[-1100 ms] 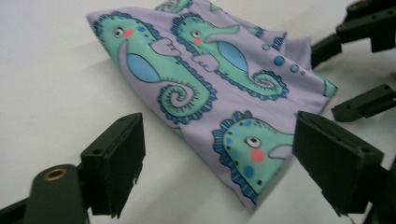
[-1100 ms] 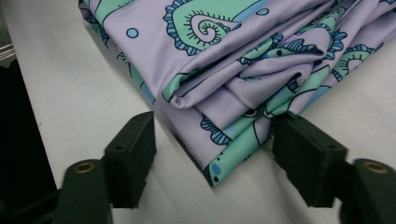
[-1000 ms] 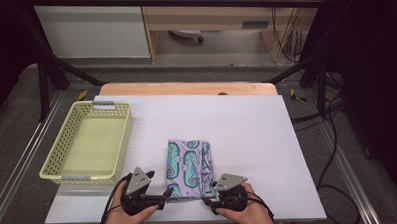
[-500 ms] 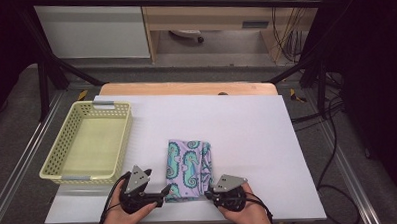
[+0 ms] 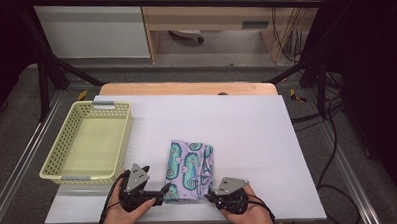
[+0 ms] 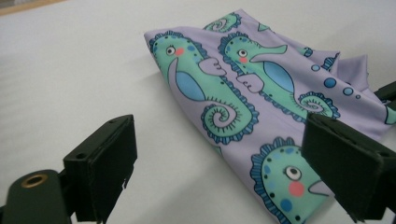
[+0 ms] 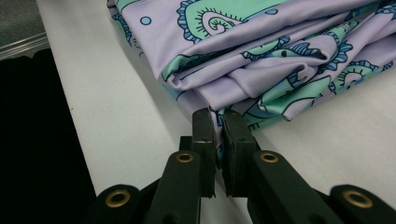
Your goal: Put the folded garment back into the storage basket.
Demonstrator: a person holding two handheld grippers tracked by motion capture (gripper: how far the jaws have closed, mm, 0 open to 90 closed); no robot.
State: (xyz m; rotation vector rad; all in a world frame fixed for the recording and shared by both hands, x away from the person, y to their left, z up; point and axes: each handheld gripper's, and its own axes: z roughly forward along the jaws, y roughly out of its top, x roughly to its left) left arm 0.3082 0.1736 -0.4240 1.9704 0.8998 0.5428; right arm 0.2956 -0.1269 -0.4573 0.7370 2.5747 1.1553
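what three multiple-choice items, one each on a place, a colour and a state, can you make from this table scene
1. Where does the basket stand relative to the folded seahorse cloth in the high view?
A. to its left
B. to its right
C. on top of it

2. What is the cloth's background colour?
A. orange
B. lilac
C. black

3. How do the two grippers stand?
A. both open
B. left shut, right open
C. left open, right shut on the cloth

Answers: 1 A, the pale yellow basket sits at the table's left side, apart from the cloth. 2 B, green seahorses lie on lilac. 3 C, the left gripper has its jaws wide apart at the cloth's corner, while the right gripper pinches its edge.
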